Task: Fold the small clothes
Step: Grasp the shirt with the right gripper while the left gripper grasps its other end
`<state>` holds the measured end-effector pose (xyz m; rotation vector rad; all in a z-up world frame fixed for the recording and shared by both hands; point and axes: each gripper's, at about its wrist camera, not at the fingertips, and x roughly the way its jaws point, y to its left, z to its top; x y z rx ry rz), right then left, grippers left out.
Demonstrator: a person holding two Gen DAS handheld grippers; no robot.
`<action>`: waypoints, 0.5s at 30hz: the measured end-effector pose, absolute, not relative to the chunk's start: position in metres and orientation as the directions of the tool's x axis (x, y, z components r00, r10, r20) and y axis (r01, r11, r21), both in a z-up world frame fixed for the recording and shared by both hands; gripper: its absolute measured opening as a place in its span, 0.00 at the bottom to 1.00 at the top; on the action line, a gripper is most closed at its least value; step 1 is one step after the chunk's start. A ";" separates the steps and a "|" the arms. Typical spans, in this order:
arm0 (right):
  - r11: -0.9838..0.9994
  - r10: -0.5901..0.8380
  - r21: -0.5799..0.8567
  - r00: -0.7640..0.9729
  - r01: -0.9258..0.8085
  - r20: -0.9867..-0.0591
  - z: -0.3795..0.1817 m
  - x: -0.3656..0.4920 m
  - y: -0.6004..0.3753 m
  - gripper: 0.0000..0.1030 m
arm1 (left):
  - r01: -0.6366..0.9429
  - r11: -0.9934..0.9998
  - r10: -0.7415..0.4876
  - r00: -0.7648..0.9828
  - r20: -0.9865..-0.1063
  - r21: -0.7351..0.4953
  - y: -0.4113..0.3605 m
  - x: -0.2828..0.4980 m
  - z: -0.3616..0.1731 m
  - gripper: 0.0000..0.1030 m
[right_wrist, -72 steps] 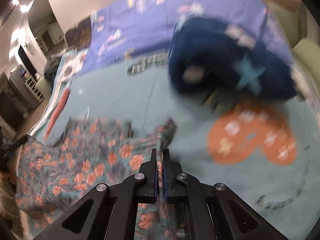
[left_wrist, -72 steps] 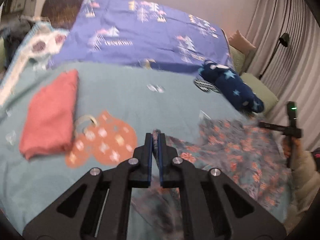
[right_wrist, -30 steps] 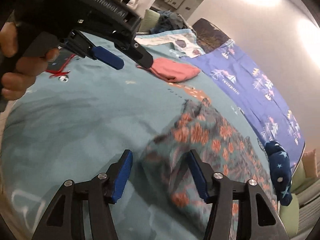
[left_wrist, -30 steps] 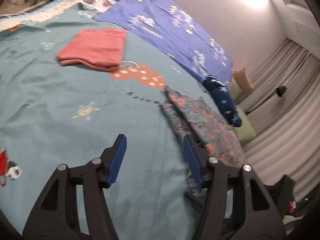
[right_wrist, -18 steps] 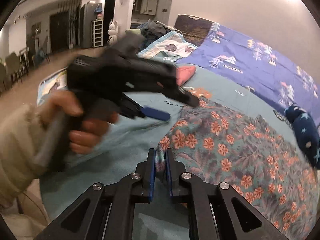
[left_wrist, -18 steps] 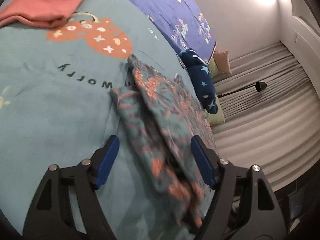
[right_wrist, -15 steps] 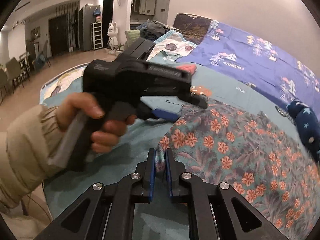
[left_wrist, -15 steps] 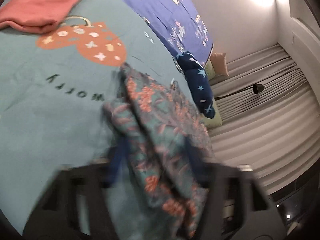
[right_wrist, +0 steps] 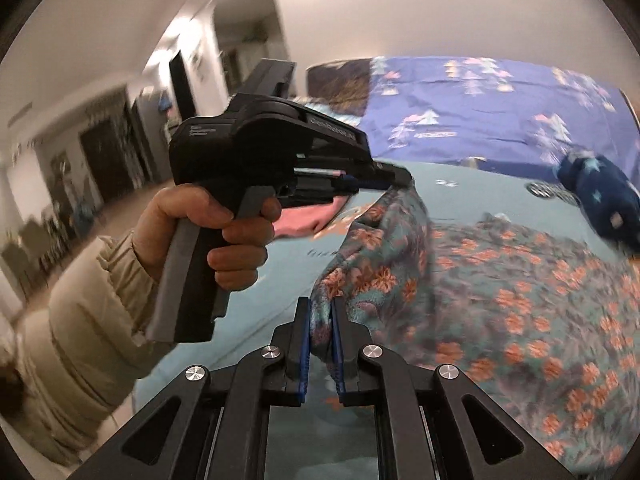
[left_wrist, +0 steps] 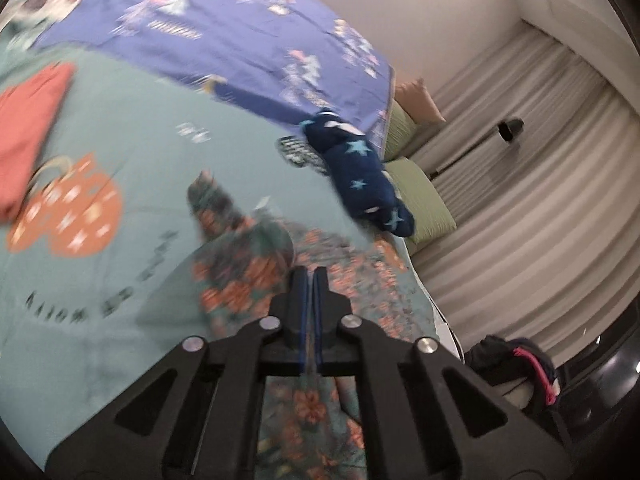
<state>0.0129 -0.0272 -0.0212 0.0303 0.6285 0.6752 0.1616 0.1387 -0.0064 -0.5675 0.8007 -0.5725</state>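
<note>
In the right wrist view the right gripper [right_wrist: 319, 312] sits at the bottom centre, its blue-padded fingers [right_wrist: 302, 332] clamped on a bunched edge of the floral garment [right_wrist: 500, 300], a teal cloth with orange flowers that spreads across the lower right of the frame over the teal bedspread [right_wrist: 472, 188]. The left gripper [right_wrist: 394, 179] enters from the left of that frame, held by the person's left hand [right_wrist: 208, 232] in a beige sleeve; its tip meets a raised corner of the same garment just right of centre, so the cloth hangs lifted between the two tools. In the left wrist view the left gripper [left_wrist: 309, 280] stands at lower centre with its fingers pressed nearly together — floral fabric lies right at and beneath them, though blur hides the pinch itself. A folded pink cloth [left_wrist: 28, 116] rests at the left edge of that frame, above an orange print on the bedspread [left_wrist: 140, 152]. A dark blue star-patterned bundle [left_wrist: 356, 172] lies right of centre, touching a purple patterned sheet [left_wrist: 240, 40] that fills the upper part — green cushions [left_wrist: 424, 204] sit just right of the bundle.
</note>
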 end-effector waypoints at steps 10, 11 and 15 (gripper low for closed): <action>0.773 0.633 0.433 0.612 -0.464 -0.474 -0.026 0.015 -0.137 0.05 | 0.230 0.879 -0.467 0.589 -0.660 -0.417 0.070 0.160 0.015 0.12; 0.747 0.664 0.448 0.574 -0.491 -0.479 -0.031 0.014 -0.138 0.07 | 0.195 0.899 -0.424 0.607 -0.672 -0.392 0.083 0.149 0.012 0.29; 0.678 0.734 0.499 0.464 -0.539 -0.496 -0.052 0.019 -0.132 0.30 | 0.039 0.923 -0.307 0.677 -0.669 -0.384 0.145 0.115 -0.002 0.58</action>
